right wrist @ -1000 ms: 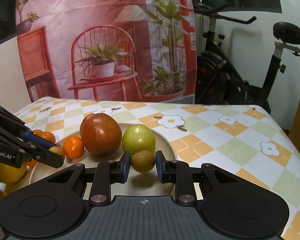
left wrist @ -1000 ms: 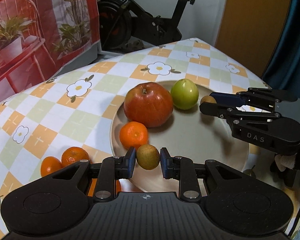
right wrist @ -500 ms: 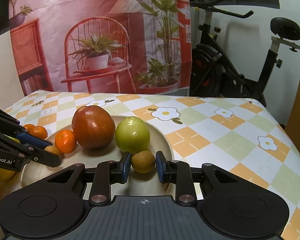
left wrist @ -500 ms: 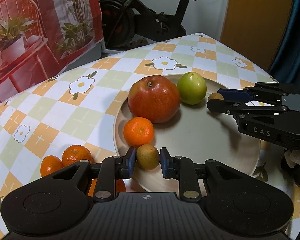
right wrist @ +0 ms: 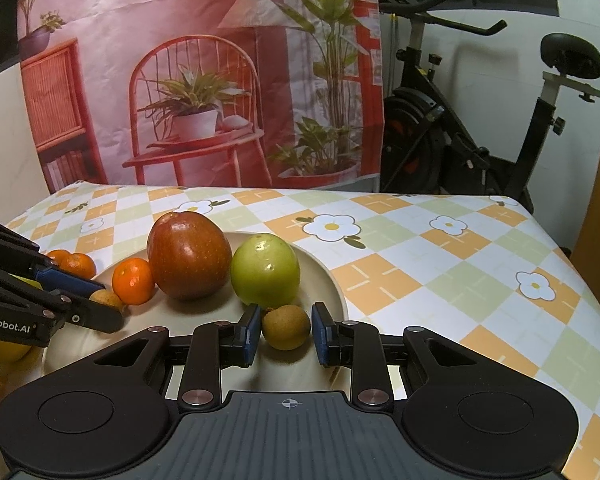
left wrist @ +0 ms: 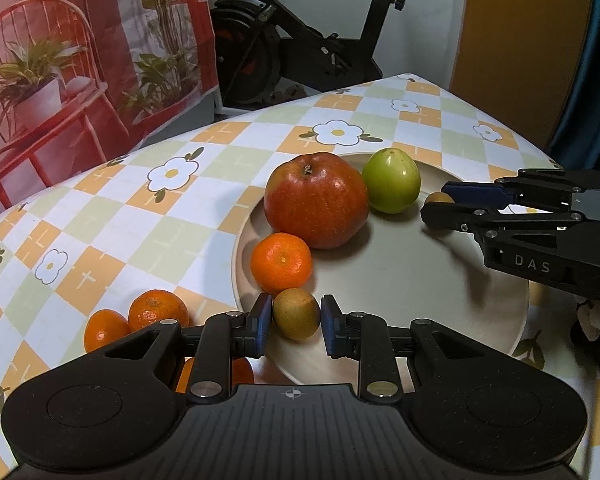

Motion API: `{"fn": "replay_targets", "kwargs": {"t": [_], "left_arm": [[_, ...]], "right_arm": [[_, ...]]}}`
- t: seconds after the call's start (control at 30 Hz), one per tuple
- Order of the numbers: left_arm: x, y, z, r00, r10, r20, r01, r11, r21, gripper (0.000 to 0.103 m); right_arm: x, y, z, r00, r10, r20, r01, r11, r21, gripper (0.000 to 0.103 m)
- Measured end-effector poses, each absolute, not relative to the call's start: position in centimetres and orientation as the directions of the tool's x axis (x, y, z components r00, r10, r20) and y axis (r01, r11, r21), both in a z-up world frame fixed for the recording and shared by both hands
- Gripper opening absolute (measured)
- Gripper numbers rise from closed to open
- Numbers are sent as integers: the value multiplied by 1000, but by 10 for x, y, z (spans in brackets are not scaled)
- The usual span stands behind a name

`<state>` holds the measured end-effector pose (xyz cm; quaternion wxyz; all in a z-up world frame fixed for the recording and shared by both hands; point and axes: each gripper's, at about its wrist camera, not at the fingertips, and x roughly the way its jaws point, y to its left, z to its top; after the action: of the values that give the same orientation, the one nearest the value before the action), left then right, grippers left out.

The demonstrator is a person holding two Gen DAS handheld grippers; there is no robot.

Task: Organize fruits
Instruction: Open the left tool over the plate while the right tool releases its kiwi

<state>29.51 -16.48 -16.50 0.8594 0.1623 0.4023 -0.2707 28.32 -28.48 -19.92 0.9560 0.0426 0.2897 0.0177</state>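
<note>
Beige and shallow, the round plate [left wrist: 480,320] sits on the desk [left wrist: 148,216] under its checked, flower-printed cloth, near the right edge. On the plate a big red apple [left wrist: 316,200] stands at the far side with a green apple [left wrist: 392,180] touching it on the right, and a tangerine [left wrist: 281,263] lies just beside the red apple at the plate's left rim. Two small brown fruits, perhaps kiwis, also lie on the plate.

One small brown fruit [left wrist: 296,313] rests at the near-left rim between the pads of the left tongs [left wrist: 293,322]; the pads stand a little apart from it, with gaps showing on both sides, so nothing is clamped. The other small brown fruit [right wrist: 286,327] lies just in front of the green apple, between the pads of the right tongs [right wrist: 285,334], which likewise stand apart and clear of its skin.

Off the plate, near the desk's left edge, two more tangerines [left wrist: 158,308] lie touching each other, and something yellow [right wrist: 4,350] shows partly behind the left tongs.

White lettering "DAS" is printed on the side of the right tongs, and "enRobot.AI" can be read on the left tongs, its start cut off.
</note>
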Motion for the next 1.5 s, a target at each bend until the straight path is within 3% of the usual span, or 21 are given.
{"fn": "replay_targets", "kwargs": {"t": [0.27, 0.87, 1.03, 1.2, 1.5], "left_arm": [[295, -165, -165, 537, -328, -777, 571, 819, 49, 29], [296, -164, -165, 532, -336, -777, 562, 827, 27, 31], [292, -164, -161, 531, -355, -770, 567, 824, 11, 43], [285, -159, -152, 541, -390, -746, 563, 826, -24, 43], [276, -106, -124, 580, -399, -711, 464, 879, -115, 43]], "right_arm": [[282, -285, -199, 834, 44, -550, 5, 996, 87, 29], [280, -284, -198, 837, 16, -546, 23, 998, 64, 26], [277, -286, -197, 848, 33, -528, 11, 997, 81, 33], [265, -294, -192, 888, 62, -456, -6, 992, 122, 42], [261, -295, -186, 885, 69, -461, 14, 985, 173, 42]]}}
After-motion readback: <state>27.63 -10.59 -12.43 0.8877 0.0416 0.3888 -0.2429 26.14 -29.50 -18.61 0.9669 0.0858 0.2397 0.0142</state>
